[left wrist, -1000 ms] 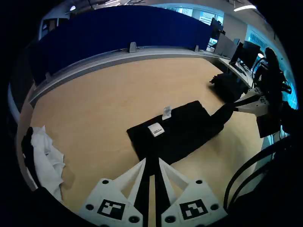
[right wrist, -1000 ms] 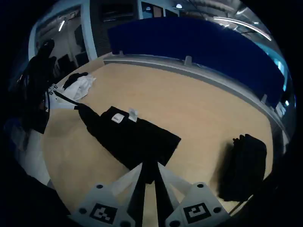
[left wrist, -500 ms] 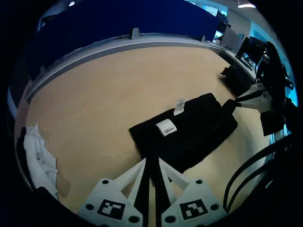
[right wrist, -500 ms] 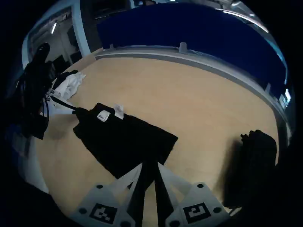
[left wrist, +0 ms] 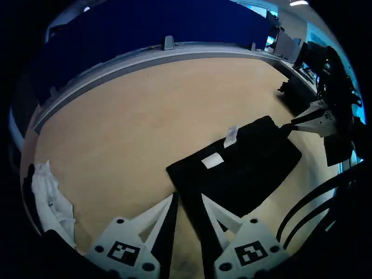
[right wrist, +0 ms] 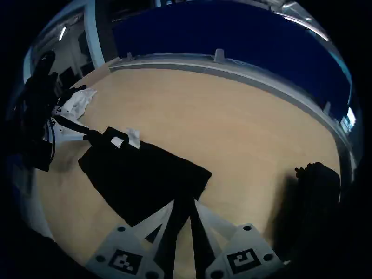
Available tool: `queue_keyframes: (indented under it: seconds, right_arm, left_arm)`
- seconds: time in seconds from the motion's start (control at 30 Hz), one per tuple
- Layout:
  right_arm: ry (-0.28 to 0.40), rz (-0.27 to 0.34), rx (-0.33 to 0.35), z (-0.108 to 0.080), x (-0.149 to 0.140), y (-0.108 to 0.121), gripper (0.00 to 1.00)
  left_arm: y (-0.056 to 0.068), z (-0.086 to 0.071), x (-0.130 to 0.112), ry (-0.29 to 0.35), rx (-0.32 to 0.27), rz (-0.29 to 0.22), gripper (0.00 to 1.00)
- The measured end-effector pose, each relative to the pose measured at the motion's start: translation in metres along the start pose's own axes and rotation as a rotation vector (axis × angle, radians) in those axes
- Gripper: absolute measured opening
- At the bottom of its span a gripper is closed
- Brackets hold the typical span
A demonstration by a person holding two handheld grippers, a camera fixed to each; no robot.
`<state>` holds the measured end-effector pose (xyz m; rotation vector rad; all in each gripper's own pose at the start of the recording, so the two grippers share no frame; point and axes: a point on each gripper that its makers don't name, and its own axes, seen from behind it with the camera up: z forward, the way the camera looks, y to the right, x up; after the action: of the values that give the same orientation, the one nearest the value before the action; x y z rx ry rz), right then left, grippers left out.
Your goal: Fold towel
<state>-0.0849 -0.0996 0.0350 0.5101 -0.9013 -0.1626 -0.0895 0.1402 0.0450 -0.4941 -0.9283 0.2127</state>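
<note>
Your left gripper (left wrist: 188,197) has its jaws parted. The near corner of the towel (left wrist: 246,162) lies between them, and it looks slack to me, not pinched. Your right gripper (right wrist: 182,203) is clenched on the opposite corner. The towel itself sits flat as a black rectangle mid-table (left wrist: 139,116).

I'd say you're at the set-down end of a fold. Next up is probably letting go with the right too, then regripping one short edge and carrying it over to the other, corners lined up.

Count:
- one towel
- two white tags (left wrist: 211,161) on it
- one white cloth heap (left wrist: 49,200) at the table edge
- one dark pile (right wrist: 316,195) at the far end
- two grippers
</note>
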Motion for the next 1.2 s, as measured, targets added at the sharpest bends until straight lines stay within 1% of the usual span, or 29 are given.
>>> queue_keyframes:
  seconds: [0.1, 0.17, 0.27, 0.33, 0.43, 0.5, 0.6, 0.7, 0.77, 0.8, 0.87, 0.97, 1.03, 1.13, 1.2]
  right_arm:
    - [0.007, -0.007, -0.019, 0.002, 0.003, 0.004, 0.23]
    - [0.011, -0.013, -0.033, 0.004, 0.004, 0.008, 0.28]
    - [0.007, -0.024, -0.05, 0.006, 0.004, 0.012, 0.39]
    - [0.012, -0.035, -0.065, 0.007, 0.006, 0.015, 0.42]
    - [0.026, -0.047, -0.089, 0.008, 0.01, 0.02, 0.51]
    - [0.035, -0.052, -0.106, 0.009, 0.013, 0.024, 0.56]
    - [0.045, -0.051, -0.125, 0.011, 0.015, 0.028, 0.65]
    - [0.055, -0.04, -0.13, 0.011, 0.019, 0.03, 0.77]
    - [0.066, -0.03, -0.133, 0.01, 0.022, 0.032, 0.85]
    - [0.069, -0.027, -0.137, 0.01, 0.023, 0.033, 0.89]
    - [0.075, -0.02, -0.147, 0.009, 0.025, 0.035, 0.91]
    - [0.076, -0.019, -0.144, 0.008, 0.025, 0.035, 0.91]
    - [0.075, -0.018, -0.133, 0.007, 0.024, 0.032, 0.93]
    - [0.072, -0.017, -0.113, 0.003, 0.021, 0.025, 0.99]
    - [0.07, -0.016, -0.104, 0.001, 0.017, 0.021, 0.99]
  left_arm:
    - [-0.005, 0.0, 0.004, 0.009, 0.015, -0.005, 0.39]
    - [-0.008, 0.0, 0.007, 0.017, 0.027, -0.003, 0.39]
    - [-0.013, 0.0, 0.009, 0.024, 0.044, 0.006, 0.45]
    - [-0.015, 0.001, 0.011, 0.026, 0.052, 0.011, 0.48]
    - [-0.018, 0.001, 0.014, 0.031, 0.064, 0.014, 0.53]
    - [-0.02, 0.002, 0.016, 0.034, 0.072, 0.014, 0.59]
    - [-0.023, 0.002, 0.018, 0.039, 0.081, 0.015, 0.73]
    - [-0.026, 0.002, 0.02, 0.05, 0.09, 0.021, 0.84]
    - [-0.028, 0.0, 0.022, 0.06, 0.098, 0.028, 0.9]
    - [-0.029, 0.0, 0.022, 0.061, 0.101, 0.031, 0.91]
    - [-0.03, -0.001, 0.021, 0.061, 0.105, 0.037, 0.92]
    - [-0.029, -0.002, 0.02, 0.06, 0.104, 0.036, 0.92]
    - [-0.028, -0.005, 0.019, 0.064, 0.1, 0.029, 0.92]
    - [-0.026, -0.009, 0.017, 0.068, 0.092, 0.013, 0.92]
    - [-0.025, -0.013, 0.013, 0.069, 0.089, 0.002, 0.92]
